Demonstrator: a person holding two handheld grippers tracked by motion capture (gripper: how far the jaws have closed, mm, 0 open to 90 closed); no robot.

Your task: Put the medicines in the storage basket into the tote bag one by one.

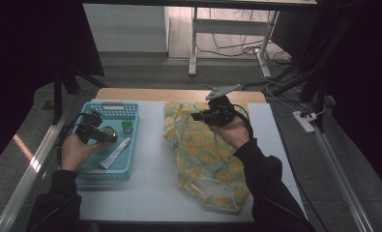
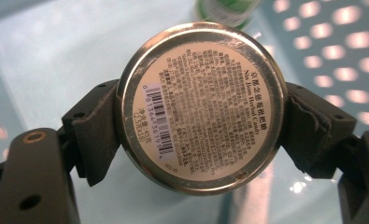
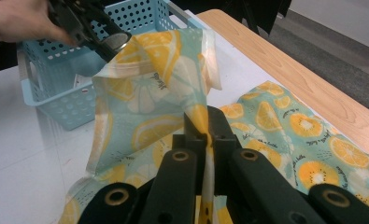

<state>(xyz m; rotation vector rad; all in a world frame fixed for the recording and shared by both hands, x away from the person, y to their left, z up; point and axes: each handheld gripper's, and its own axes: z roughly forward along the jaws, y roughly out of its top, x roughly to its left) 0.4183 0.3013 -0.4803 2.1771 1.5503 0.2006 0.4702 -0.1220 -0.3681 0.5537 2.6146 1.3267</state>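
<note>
A: status?

B: left gripper (image 1: 103,136) clamped on the round tin (image 2: 201,106), pads on opposite sides of the rim, label and barcode facing its camera. Tin is held just above the floor of the blue basket (image 1: 133,126), at the table's left

A: right side?

B: right gripper (image 3: 206,122) pinched tight on the edge of the lemon-print bag (image 3: 154,88), holding that edge up so the fabric stands. Rest of the bag lies flat on the table, right of the basket

A: so how far along?

B: my read: tin picked, bag edge lifted, nothing visibly in the bag yet. Left to do: carry the tin across and drop it in the bag mouth. White tube (image 1: 115,152) and green-capped bottle (image 1: 127,127) sit in the basket, probably next

A: risk?

B: can't tell whether the bag mouth is actually open, only one edge is pinched

A: surface, room?

B: white tabletop (image 1: 150,188) with a bare wood strip along the far edge. Grey floor, a white desk frame and loose cables behind, a power strip on the floor at right, dark curtains on both sides
</note>
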